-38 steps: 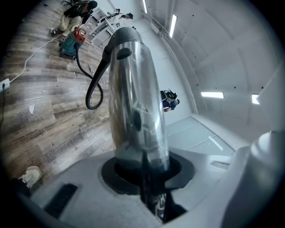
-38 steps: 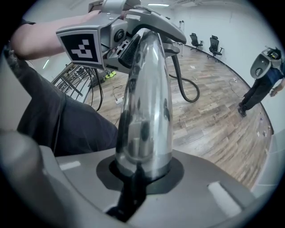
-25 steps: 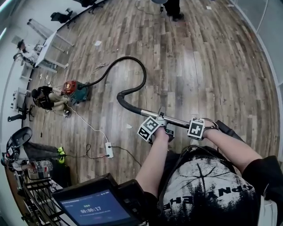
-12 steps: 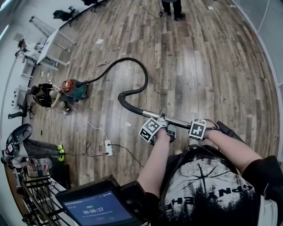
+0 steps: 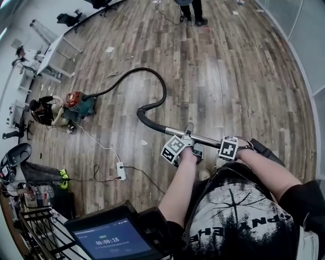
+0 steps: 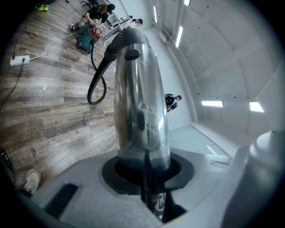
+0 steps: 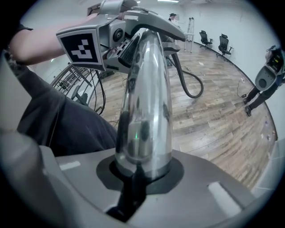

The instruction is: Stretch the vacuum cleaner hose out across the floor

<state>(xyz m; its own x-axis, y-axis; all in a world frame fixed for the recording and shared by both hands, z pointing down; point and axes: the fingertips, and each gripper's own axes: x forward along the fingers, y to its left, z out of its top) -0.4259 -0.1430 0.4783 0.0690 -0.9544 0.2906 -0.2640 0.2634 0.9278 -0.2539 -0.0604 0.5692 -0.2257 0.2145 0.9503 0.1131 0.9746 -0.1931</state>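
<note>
Both claws are clamped on the shiny metal tube [image 5: 200, 138] - the left claw [image 5: 188, 137] nearer the hose, the right claw [image 5: 227, 144] at the tube's near end. The black hose [image 5: 162, 96] is not straight yet. From the tube it bends at 11 o'clock into a loop on the wood floor [image 5: 244, 91], then runs to the vacuum cleaner [image 5: 77, 105] at 10 o'clock.

The likeliest trouble is that once the loop is used up, further pulling would drag the cleaner rather than stretch the hose. A person [image 5: 43, 110] is low on the floor just beside it and could be bumped. A dragged cleaner would also tug its white cord [image 5: 100, 146], which leads to the power strip [image 5: 121, 170] at 9 o'clock. The loop might kink if pulled at an angle, and the smooth tube could twist in the claws.

Another person [image 5: 193, 9] stands at 12 o'clock, well apart from the hose. A wire rack [image 5: 35, 223] sits at 8 o'clock, out of the way. The floor towards 1 and 2 o'clock looks bare.
</note>
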